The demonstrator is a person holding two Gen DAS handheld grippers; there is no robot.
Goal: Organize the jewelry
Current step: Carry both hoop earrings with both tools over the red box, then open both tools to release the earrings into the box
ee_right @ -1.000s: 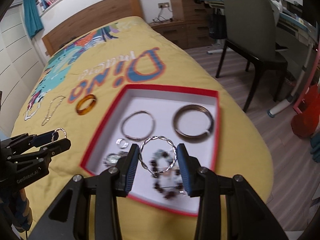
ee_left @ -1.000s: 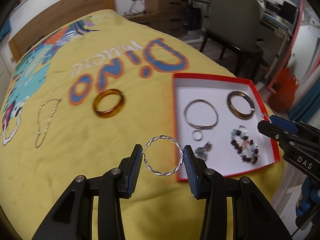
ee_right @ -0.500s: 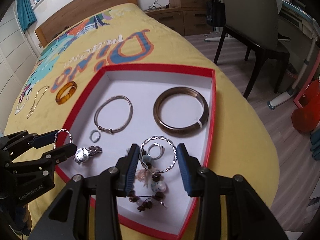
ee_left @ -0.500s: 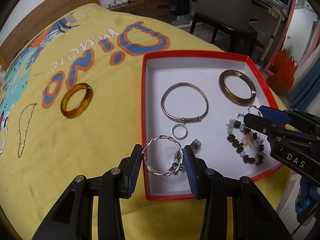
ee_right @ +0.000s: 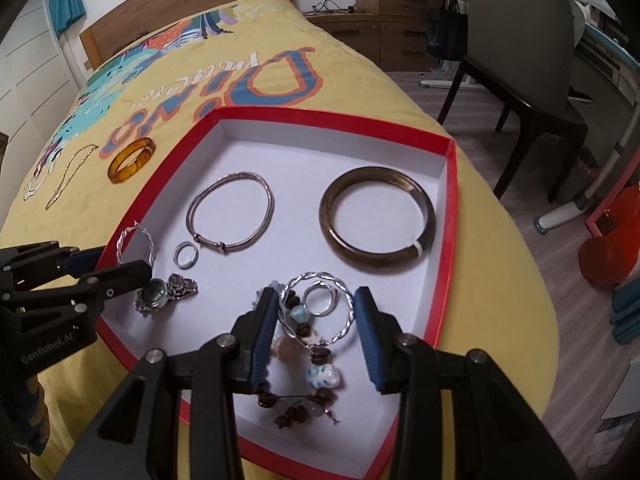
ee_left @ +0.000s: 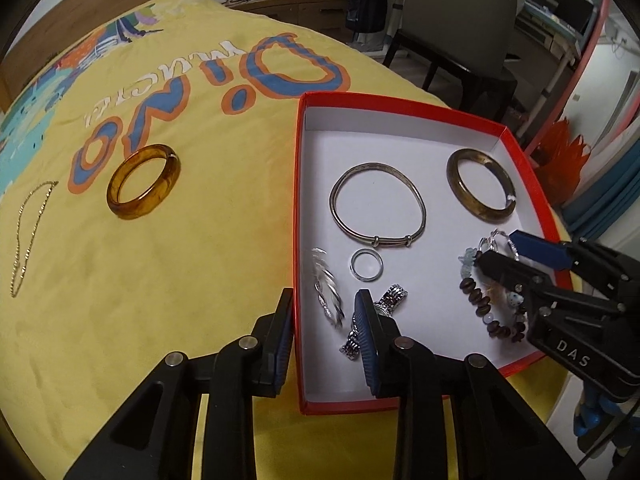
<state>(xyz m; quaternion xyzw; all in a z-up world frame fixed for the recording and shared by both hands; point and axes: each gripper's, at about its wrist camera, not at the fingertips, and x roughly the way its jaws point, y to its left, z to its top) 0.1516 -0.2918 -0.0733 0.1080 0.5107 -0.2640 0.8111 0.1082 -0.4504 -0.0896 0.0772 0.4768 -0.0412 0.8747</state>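
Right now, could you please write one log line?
left gripper: just closing, twisted hoop loose between jaws | right gripper: holds second hoop | over red box

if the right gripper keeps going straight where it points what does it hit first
Probably the small ring or beaded bracelet in the box, past the hoop the right gripper holds; depth unclear.

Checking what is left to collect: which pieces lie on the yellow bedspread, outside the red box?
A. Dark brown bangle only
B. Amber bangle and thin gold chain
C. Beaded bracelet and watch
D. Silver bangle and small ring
B: the amber bangle and thin gold chain lie on the bedspread, left of the red box.
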